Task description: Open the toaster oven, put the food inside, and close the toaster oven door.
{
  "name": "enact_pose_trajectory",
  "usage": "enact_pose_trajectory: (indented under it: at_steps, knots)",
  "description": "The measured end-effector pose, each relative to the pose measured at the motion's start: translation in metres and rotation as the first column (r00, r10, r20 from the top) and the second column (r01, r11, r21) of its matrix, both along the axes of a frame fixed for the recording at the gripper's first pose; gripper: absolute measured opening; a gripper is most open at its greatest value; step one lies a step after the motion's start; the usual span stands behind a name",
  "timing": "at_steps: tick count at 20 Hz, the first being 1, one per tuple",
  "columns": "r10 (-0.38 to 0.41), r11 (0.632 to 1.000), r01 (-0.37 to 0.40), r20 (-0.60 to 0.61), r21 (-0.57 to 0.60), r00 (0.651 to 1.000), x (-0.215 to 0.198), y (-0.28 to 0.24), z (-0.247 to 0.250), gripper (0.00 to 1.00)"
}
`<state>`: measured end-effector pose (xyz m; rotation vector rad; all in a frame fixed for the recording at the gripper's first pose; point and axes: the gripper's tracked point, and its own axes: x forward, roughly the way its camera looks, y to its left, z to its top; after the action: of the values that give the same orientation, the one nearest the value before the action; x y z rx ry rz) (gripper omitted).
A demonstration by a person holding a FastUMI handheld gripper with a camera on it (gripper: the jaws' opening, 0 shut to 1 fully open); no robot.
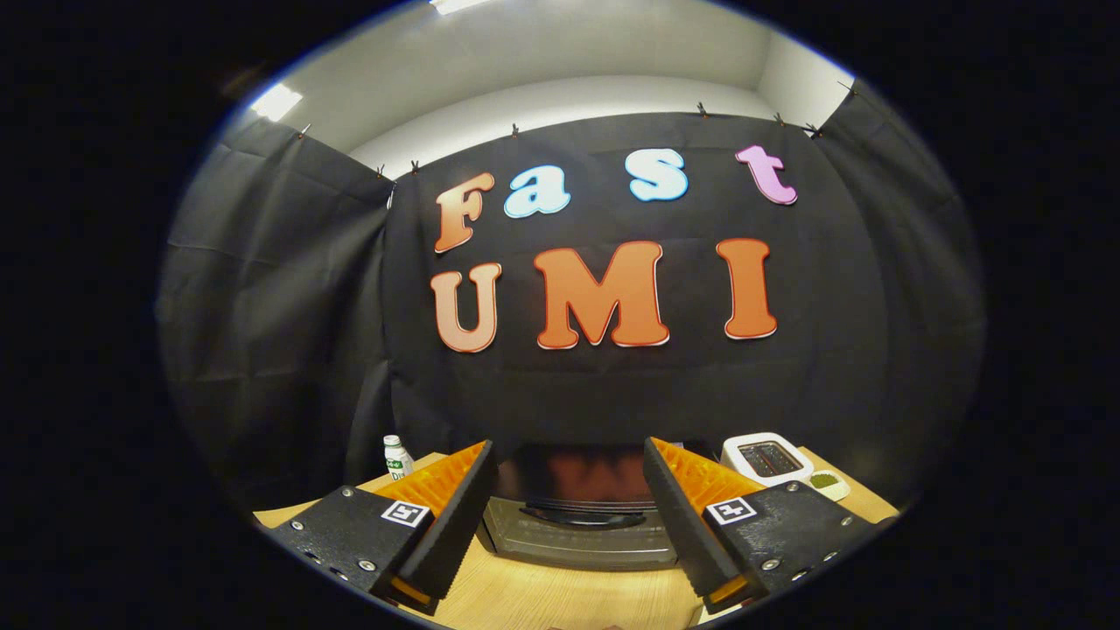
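Observation:
A dark toaster oven stands on the wooden table, seen from above and in front, beyond my fingers and between them. Its glass door looks closed, with a dark curved handle along its front upper edge. My gripper hangs above the table in front of the oven, open wide, with nothing between its fingers. A small dish holding something green lies to the right of the oven, past the right finger.
A white pop-up toaster stands at the back right, next to the small dish. A small white bottle with a green label stands at the back left. Black cloth walls close in the table behind and at both sides.

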<state>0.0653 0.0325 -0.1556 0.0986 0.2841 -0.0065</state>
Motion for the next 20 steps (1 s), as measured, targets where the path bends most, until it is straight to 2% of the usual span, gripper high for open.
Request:
enact_pose_trajectory:
  at_steps: [11, 14, 20]
  knots:
    - [-0.065, 0.995, 0.054, -0.143, -0.082, 0.988, 0.043, 0.010, -0.096, 0.99]
    - [-0.092, 0.992, 0.080, -0.140, -0.093, 0.986, 0.051, 0.010, -0.108, 0.99]
    - [-0.139, 0.987, 0.122, -0.175, -0.108, 0.975, 0.048, 0.002, -0.139, 0.99]
